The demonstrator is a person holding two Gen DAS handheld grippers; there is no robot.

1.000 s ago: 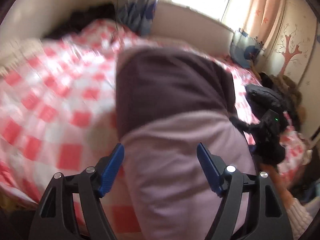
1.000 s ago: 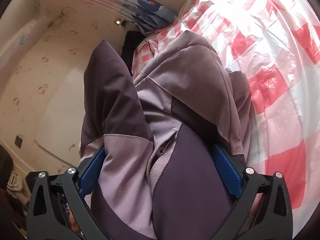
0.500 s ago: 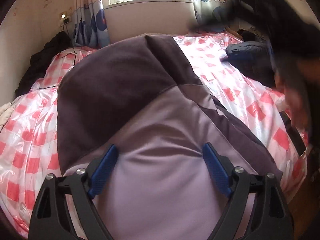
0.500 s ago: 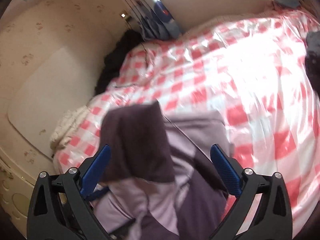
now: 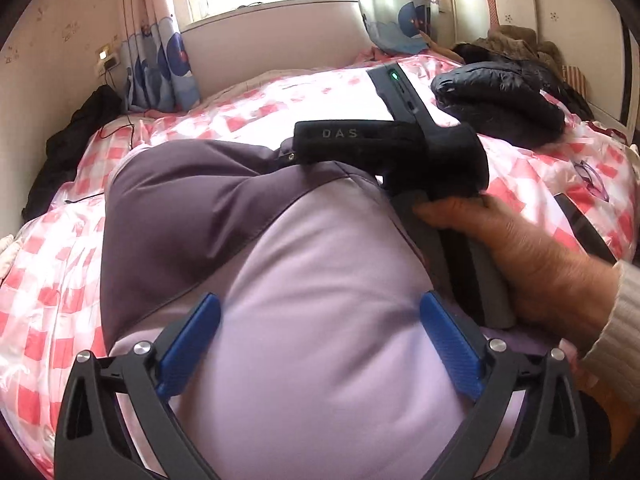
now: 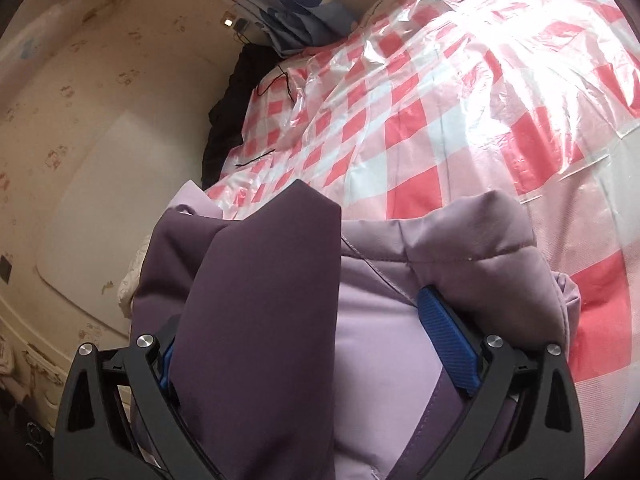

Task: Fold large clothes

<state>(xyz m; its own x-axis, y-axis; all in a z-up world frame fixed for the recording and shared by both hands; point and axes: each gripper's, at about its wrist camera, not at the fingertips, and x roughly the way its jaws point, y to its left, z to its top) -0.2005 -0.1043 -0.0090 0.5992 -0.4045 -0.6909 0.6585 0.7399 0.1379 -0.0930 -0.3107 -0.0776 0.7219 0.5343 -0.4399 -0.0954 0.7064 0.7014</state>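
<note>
The purple jacket (image 5: pixel 304 320) fills the lower middle of both views, lying bunched on the red-and-white checked bed cover (image 6: pixel 460 92). Your left gripper (image 5: pixel 320 336) has its jaws wide apart, with the jacket puffed up between them. Your right gripper (image 6: pixel 320 336) also sits spread wide, with jacket folds draped over its blue fingers (image 6: pixel 448 344).

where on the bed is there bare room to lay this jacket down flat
Bare checkered cover lies beyond the purple jacket, toward the headboard. Another strip runs along its left side. The right is crowded: dark folded coat, glasses, and the right gripper's body.
</note>
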